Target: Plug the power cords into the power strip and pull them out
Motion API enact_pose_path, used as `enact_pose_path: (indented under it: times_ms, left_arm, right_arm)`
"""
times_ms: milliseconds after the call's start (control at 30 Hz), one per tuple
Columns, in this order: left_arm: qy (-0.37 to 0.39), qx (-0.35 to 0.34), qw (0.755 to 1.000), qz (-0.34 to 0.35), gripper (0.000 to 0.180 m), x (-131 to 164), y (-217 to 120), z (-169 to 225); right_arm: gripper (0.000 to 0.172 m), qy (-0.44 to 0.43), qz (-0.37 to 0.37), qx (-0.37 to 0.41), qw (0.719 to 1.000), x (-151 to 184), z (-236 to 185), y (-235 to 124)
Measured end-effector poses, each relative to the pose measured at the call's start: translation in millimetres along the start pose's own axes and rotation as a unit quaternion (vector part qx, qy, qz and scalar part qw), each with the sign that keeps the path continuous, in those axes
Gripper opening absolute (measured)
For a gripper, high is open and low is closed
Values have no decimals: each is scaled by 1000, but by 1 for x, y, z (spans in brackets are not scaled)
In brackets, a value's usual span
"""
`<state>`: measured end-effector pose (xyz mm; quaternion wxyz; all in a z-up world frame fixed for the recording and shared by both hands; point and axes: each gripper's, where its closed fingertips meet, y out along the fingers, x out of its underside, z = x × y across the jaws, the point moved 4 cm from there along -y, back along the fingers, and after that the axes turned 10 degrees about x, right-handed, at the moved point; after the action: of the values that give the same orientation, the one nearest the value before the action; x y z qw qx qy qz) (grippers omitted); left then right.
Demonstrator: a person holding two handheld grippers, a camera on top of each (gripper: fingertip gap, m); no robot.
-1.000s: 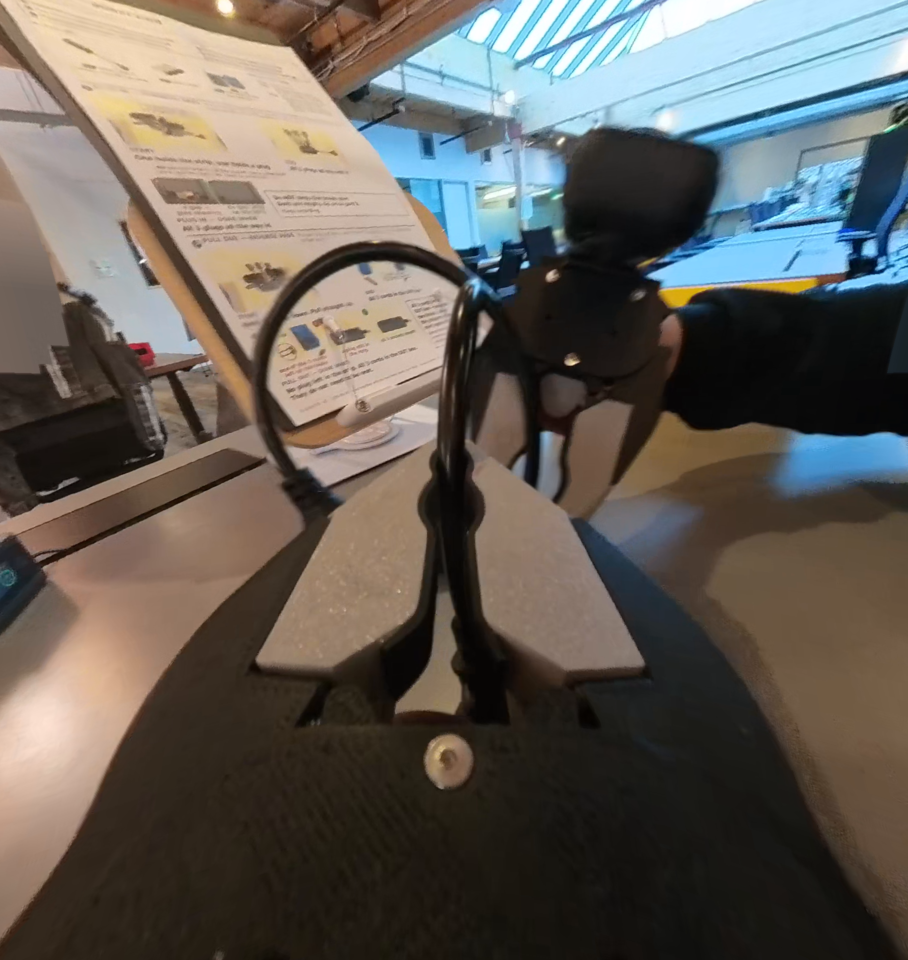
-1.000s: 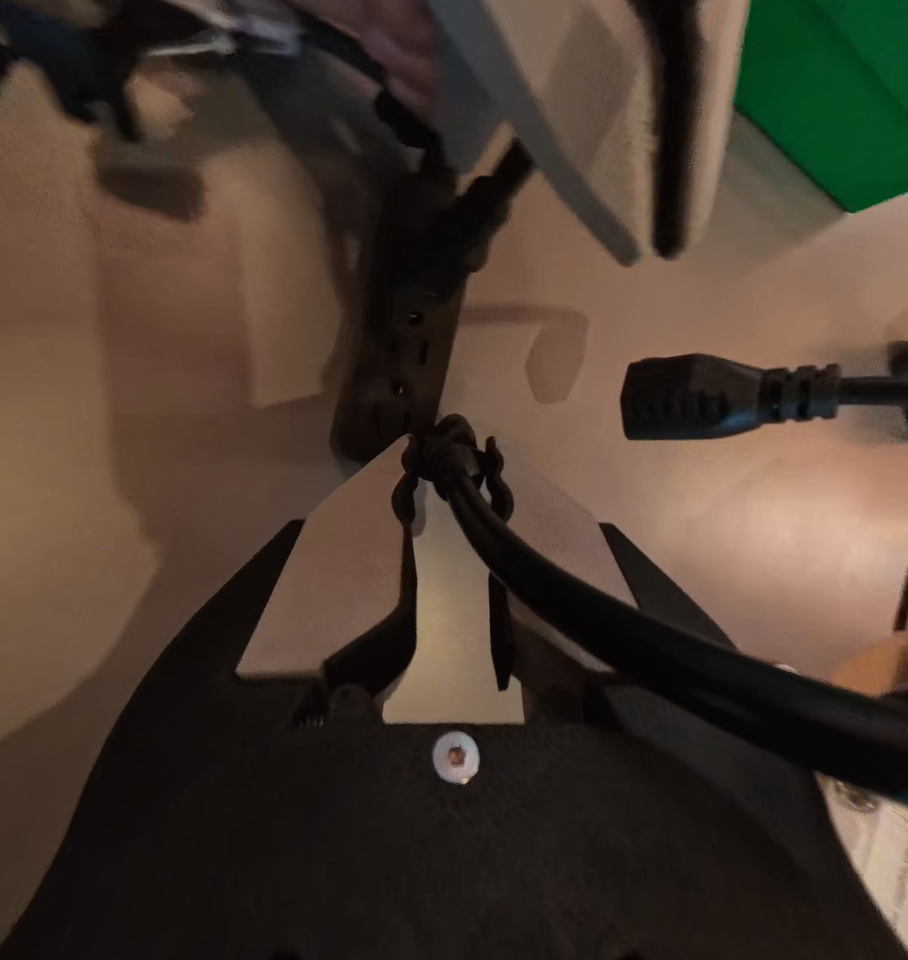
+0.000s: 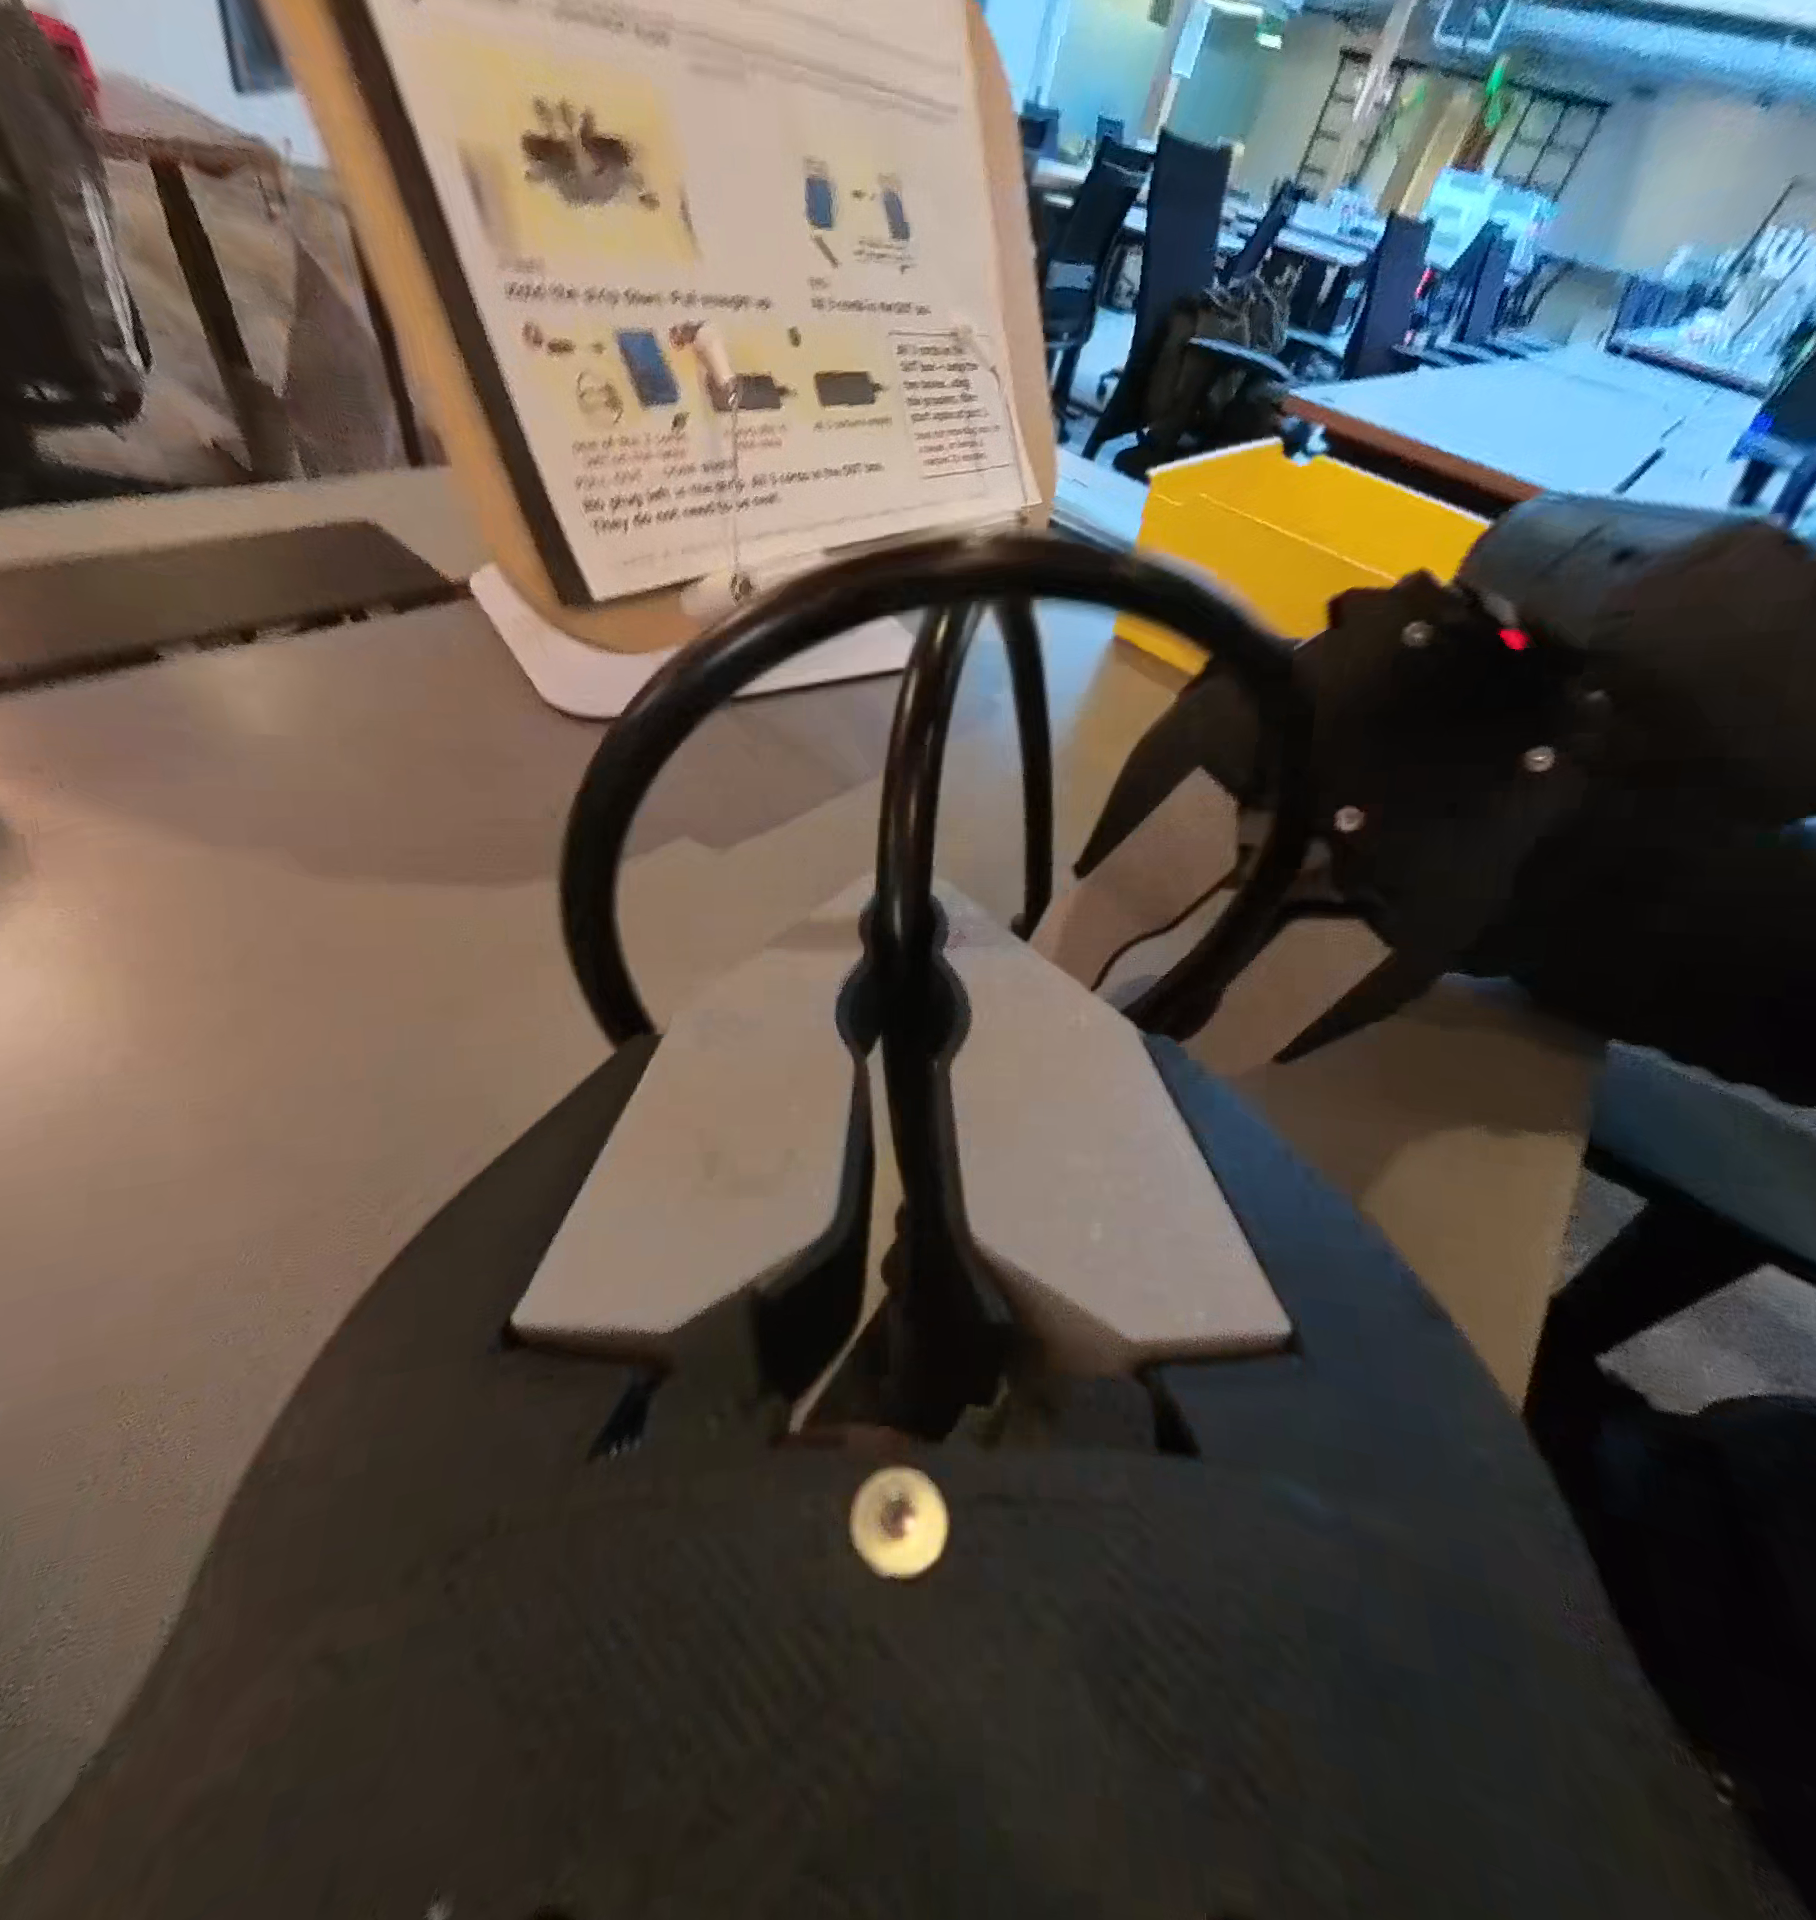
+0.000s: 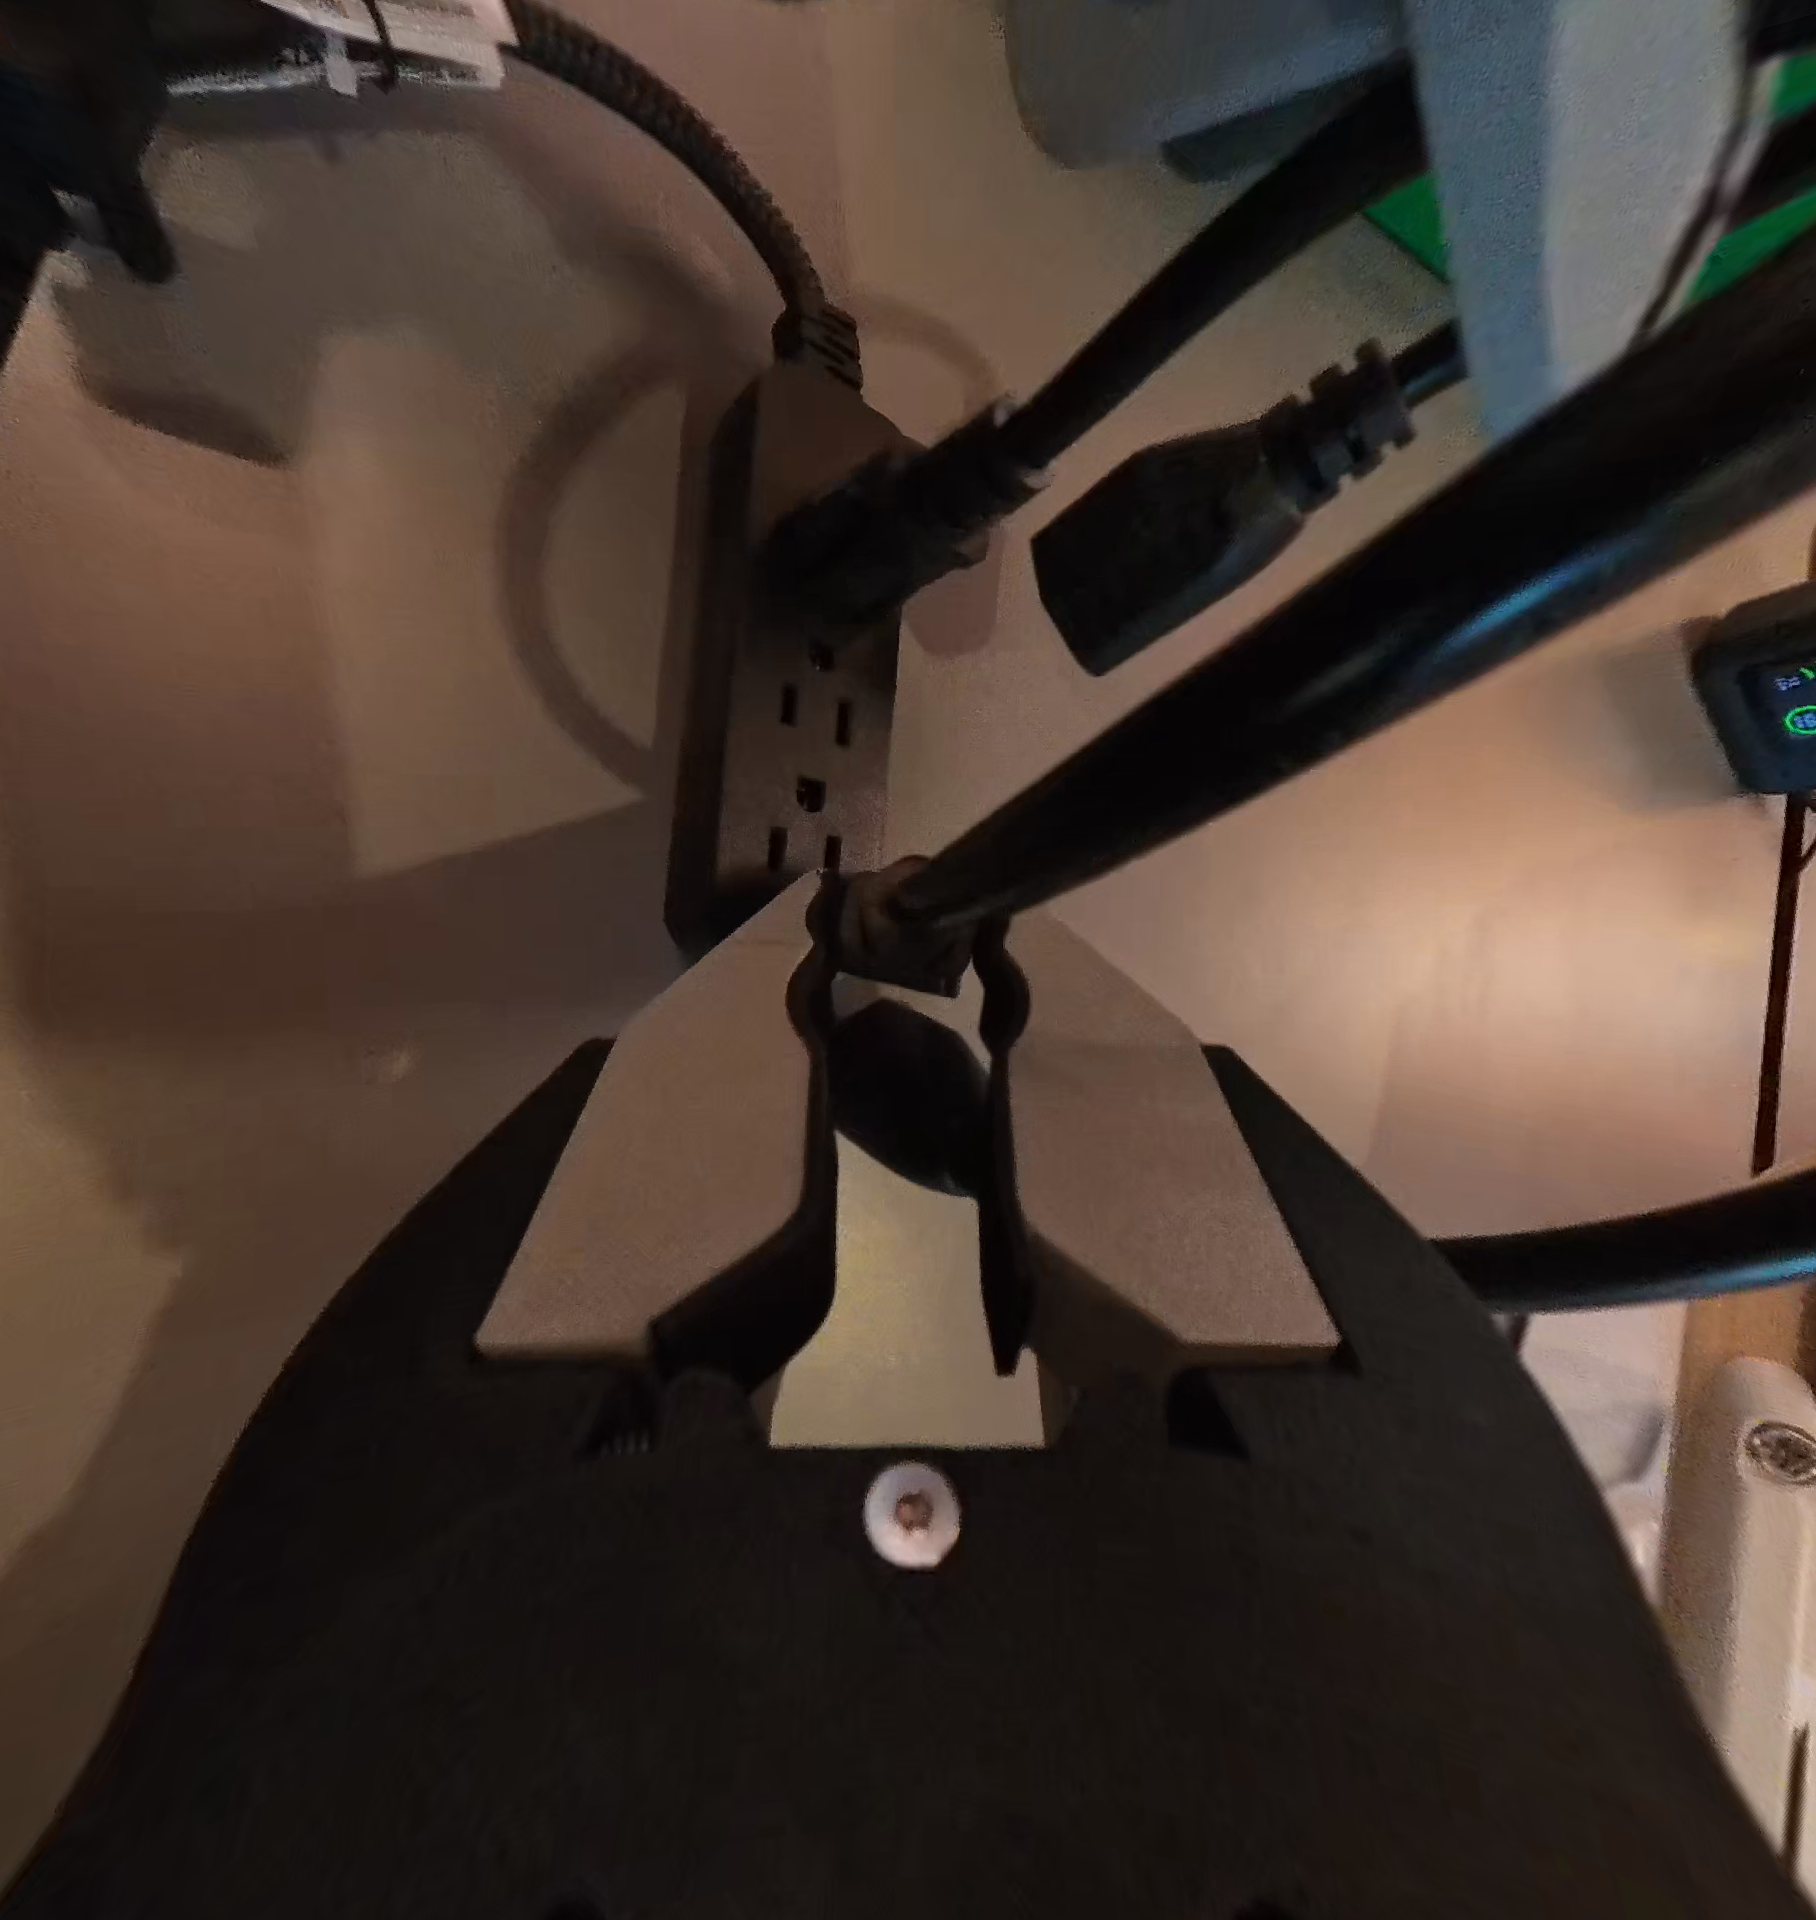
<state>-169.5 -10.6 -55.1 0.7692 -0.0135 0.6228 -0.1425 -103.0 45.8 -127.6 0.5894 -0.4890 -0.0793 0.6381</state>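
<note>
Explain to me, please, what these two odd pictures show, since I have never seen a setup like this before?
There is no robot here: a person holds a two-fingered hand tool in each hand, and a wide-angle camera on each looks along its jaws.

The left wrist view looks across a grey table. The left gripper is shut on a thin black cord that arches up in loops. Beyond stand an instruction sheet on a stand and a yellow bin; the right gripper shows at the right.

The right wrist view looks down. The right gripper grips a black plug whose thick cable runs off to the upper right, just above a black power strip. One plug already sits in the strip; a loose connector lies beside it.
</note>
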Motion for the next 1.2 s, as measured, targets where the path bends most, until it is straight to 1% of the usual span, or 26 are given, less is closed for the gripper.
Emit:
enact_pose_path:
  times_ms: [67,100,133,200,233,267,333,400,500,600,667,733,833,900,1000,1067,1133,1200]
  left_arm:
    - [-29,3,999,22,1,7,-4,-6]
    - [-36,-7,999,31,1,9,-7,-9]
    - [-29,-46,998,26,1,13,-12,-17]
    - [11,-123,992,32,0,19,-26,-32]
    - [8,-123,991,49,0,20,-31,-31]
    - [10,-101,992,70,0,18,-31,-24]
    - [25,-95,992,81,0,19,-29,-18]
    - [54,-70,991,98,0,16,-25,-11]
    - [83,-20,989,119,0,13,-16,-3]
    - [99,45,985,135,0,10,-3,9]
    - [96,66,985,130,0,9,6,12]
    - [89,61,986,126,0,8,13,8]
    - [47,66,990,115,2,9,15,2]
    - [8,73,995,67,18,19,14,-1]
    - [2,71,997,-5,39,37,2,-2]
    - [14,60,998,-30,48,45,-12,-1]
    - [28,54,998,-30,46,43,-25,5]
    - [42,55,998,-15,43,33,-32,14]
  right_arm:
    - [23,-6,1,2,1000,-1,-1,-1]
    - [23,-11,-8,4,1000,-1,-3,0]
    - [26,-24,-44,-4,999,7,-7,3]
    - [23,-33,-28,10,999,6,-10,5]
    - [22,-29,-29,5,999,6,-12,5]
    - [23,-28,-32,6,999,6,-13,6]
    - [23,-20,-31,15,999,7,-13,10]
    - [23,2,-16,8,1000,6,-11,9]
    - [22,65,46,-21,997,-1,-4,-4]
    - [21,142,134,-62,979,-14,9,-23]
    - [21,180,176,-84,964,-21,14,-27]
    - [22,205,208,-108,950,-27,15,-23]
    - [22,249,240,-159,925,-33,12,-17]
    - [22,290,249,-198,903,-33,13,-12]
    - [22,336,261,-228,876,-28,16,-9]
    - [22,344,264,-233,870,-24,17,-8]
    - [22,337,269,-237,871,-23,15,-9]
    - [22,325,270,-239,874,-25,12,-11]
